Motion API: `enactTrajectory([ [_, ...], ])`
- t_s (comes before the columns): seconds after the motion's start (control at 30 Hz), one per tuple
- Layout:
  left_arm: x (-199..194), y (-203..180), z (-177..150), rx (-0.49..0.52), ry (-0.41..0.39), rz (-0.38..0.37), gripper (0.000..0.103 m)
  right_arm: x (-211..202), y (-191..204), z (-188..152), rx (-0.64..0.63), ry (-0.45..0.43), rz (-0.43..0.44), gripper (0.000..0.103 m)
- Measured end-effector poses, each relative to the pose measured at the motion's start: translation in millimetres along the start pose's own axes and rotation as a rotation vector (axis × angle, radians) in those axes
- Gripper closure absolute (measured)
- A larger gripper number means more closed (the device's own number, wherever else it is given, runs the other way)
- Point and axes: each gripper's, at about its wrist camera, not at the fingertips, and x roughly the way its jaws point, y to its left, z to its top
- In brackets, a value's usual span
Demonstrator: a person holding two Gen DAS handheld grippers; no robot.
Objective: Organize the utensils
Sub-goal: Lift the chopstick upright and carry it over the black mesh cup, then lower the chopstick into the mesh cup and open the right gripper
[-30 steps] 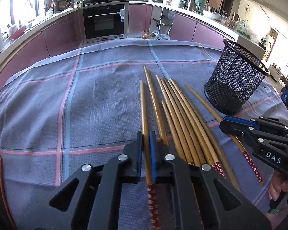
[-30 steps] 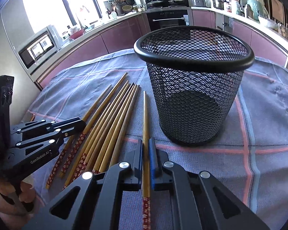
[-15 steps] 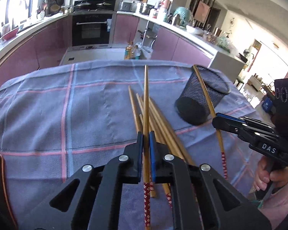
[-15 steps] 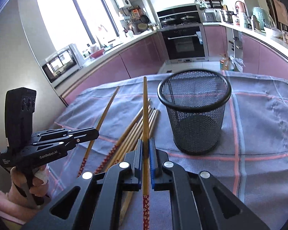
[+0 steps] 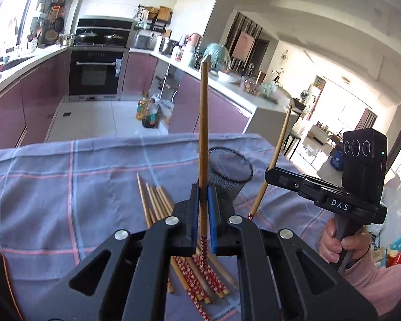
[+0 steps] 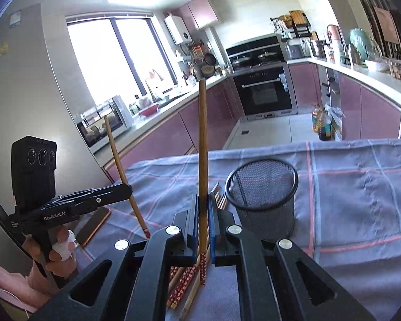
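Observation:
My left gripper [image 5: 203, 195] is shut on a wooden chopstick [image 5: 203, 123] that points up, high above the table. My right gripper [image 6: 203, 206] is shut on another chopstick [image 6: 202, 139], also pointing up. Each gripper shows in the other's view: the right gripper [image 5: 270, 172] with its chopstick [image 5: 279, 144], the left gripper [image 6: 128, 190] with its chopstick [image 6: 120, 165]. A black mesh cup [image 6: 262, 195] stands upright on the cloth; it also shows in the left wrist view [image 5: 231, 171]. Several chopsticks [image 5: 157, 203] lie in a bundle left of the cup; they also show in the right wrist view [image 6: 184, 278].
A blue-grey checked cloth [image 6: 361, 192] covers the table. A dark flat object [image 6: 93, 224] lies at its left edge. Kitchen counters, an oven [image 6: 264, 91] and oil bottles [image 5: 147, 112] on the floor are beyond the table.
Both grippers have risen further from the table and tilted up with their chopsticks. The bundle and the cup now lie lower and farther off in both views.

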Motion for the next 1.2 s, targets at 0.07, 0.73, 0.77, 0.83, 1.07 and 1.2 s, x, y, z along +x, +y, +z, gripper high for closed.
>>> enactTrajectory([
  [0.07,-0.7,-5.8,11.8,0.005,-0.028,-0.011,0.096,-5.0,-1.7,10.1,-0.008,-0.026,0.0,0.097],
  [0.73,68.1,-64.1,91.1,0.092,-0.068,0.006,0.096,16.1,-37.5,79.4,-0.084,-0.086,-0.139,0.097],
  [0.77,75.5,-64.0,87.5,0.098,-0.045,0.008,0.096,22.9,-39.9,75.9,-0.085,-0.056,-0.138,0.097],
  [0.83,91.9,-61.3,78.9,0.103,-0.001,0.015,0.096,34.2,-42.2,68.9,-0.087,-0.015,-0.151,0.097],
  [1.07,132.0,-46.6,56.1,0.114,0.084,0.04,0.094,65.9,-54.8,55.9,-0.051,0.107,-0.173,0.096],
  [1.2,140.3,-39.4,50.9,0.105,0.093,0.054,0.084,70.6,-54.5,54.1,-0.028,0.112,-0.193,0.095],
])
